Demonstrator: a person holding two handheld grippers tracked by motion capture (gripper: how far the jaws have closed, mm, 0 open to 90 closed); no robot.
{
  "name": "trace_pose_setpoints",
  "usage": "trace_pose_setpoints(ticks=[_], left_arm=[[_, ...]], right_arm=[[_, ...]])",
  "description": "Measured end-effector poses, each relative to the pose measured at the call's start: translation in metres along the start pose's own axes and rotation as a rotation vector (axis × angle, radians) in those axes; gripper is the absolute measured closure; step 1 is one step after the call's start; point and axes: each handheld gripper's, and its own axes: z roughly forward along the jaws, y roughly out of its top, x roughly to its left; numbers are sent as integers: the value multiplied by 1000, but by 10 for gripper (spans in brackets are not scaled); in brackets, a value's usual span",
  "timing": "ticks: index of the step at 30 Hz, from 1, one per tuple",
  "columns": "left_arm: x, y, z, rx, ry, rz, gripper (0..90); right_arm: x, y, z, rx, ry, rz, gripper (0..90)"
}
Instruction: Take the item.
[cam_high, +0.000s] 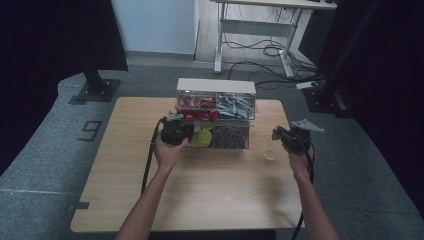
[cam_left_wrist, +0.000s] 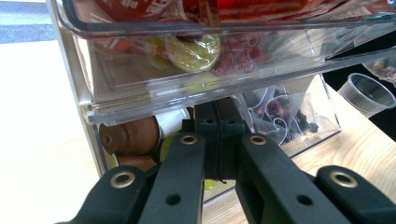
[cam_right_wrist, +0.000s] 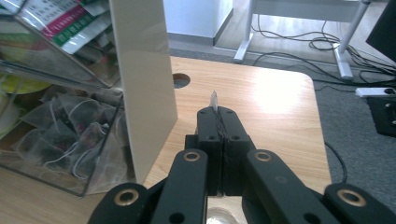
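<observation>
Left tool (cam_left_wrist: 218, 140): jaws closed, tips pressed to the front of the clear organiser's (cam_high: 216, 112) lower drawer, where brown coffee capsules (cam_left_wrist: 128, 140) lie left of the tips. Right tool (cam_right_wrist: 219, 122): jaws closed, pinching a small thin tab; the organiser is to its left, and the small clear cup (cam_high: 270, 154) sits near it on the tabletop (cam_high: 200, 190).
</observation>
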Motion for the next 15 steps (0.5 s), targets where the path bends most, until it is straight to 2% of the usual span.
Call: trace_pose_setpoints(ticks=[2,4,9,15], left_arm=[[0,0,0,0,1,-1,898],[0,0,0,-1,1,-2,898],[0,-1,1,3,1,-3,897],[-1,-1,2,1,-3,-5,897]], right_arm=[[0,0,1,8,-12,-10,827],[2,-1,3,18,-23,-29,727],[5,-4,1,11,-16,-19,650],[7,-13,-4,-3,17,-3,621]])
